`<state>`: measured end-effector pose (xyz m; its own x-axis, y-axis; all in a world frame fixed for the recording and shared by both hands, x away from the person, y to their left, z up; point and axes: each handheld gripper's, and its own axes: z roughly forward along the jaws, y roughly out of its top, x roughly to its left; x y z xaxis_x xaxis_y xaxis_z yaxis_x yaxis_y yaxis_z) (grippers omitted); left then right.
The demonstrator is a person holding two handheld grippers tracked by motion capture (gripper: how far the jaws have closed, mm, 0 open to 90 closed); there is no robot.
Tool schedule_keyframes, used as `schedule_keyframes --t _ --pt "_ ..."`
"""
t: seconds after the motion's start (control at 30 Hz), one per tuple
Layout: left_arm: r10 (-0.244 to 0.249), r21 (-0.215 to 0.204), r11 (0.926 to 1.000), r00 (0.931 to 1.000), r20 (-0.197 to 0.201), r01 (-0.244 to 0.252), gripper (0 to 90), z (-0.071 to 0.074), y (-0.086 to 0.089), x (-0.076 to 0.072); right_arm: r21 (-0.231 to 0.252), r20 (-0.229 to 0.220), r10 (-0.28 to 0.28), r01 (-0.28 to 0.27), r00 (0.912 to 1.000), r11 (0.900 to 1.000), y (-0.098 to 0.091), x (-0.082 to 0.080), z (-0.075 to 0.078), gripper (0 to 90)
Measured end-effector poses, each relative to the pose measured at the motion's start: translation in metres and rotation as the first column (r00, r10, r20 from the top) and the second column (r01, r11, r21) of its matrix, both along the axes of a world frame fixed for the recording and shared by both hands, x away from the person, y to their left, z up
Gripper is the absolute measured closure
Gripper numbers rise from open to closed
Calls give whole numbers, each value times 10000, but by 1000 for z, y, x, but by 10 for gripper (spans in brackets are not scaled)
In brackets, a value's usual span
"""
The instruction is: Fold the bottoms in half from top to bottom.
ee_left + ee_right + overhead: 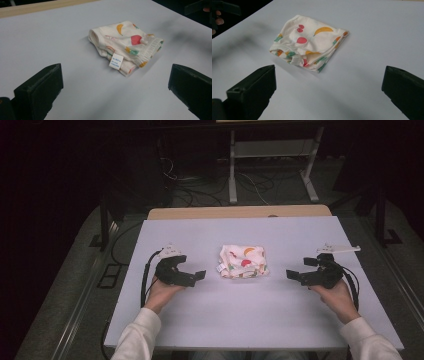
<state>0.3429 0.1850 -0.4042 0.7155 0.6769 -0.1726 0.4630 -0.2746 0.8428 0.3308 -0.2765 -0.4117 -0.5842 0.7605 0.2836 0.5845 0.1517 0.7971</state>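
Note:
A folded cream cloth printed with coloured fruit lies in the middle of the pale table. In the left gripper view the cloth shows a small white label at its near edge. The right gripper view has the same cloth with a yellow banana print on top. My left gripper rests on the table just left of the cloth, jaws wide apart and empty. On the other side, a little farther from the cloth, my right gripper is also open and empty. Both point inward at the cloth.
A wooden strip runs along the table's far edge. Beyond it, on the dark floor, stand a white metal frame and loose cables. Bare tabletop surrounds the cloth on all sides.

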Motion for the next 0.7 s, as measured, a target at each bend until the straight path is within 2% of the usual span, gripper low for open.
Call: schedule_keyframes --t 0.33,0.7 --pt "90 -86 9999 9995 293 -88 0 -8 10 -22 69 247 173 -174 9995 9998 -5 -24 -5 0" --pt "329 -22 9995 9980 535 -328 0 -20 22 -38 -136 472 160 -154 9988 9998 -14 -43 -15 0"
